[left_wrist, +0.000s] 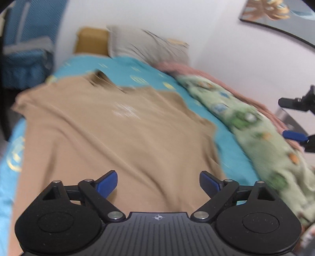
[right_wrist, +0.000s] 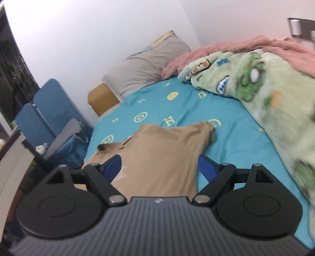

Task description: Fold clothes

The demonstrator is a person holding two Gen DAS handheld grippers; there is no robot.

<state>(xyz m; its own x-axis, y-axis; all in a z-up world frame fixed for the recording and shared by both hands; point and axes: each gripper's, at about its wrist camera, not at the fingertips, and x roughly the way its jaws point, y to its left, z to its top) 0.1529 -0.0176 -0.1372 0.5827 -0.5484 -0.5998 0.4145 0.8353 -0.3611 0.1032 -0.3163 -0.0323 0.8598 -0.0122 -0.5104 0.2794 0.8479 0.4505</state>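
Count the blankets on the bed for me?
2: a green cartoon blanket bunched along the bed's right side, and a pink fuzzy blanket behind it by the wall. Others may hide underneath.

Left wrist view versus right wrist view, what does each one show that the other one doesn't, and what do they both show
Only the left wrist view shows the framed picture on the wall and the right claw seen from outside, at the frame's right edge; it looks open. Only the right wrist view shows the shirt's far sleeve bunched on the sheet, and a small plush toy on the floor by the blue chair. Both share the tan shirt spread on the turquoise sheet, the grey pillow, the green blanket, and an open, empty claw in front; the left claw is over the shirt.
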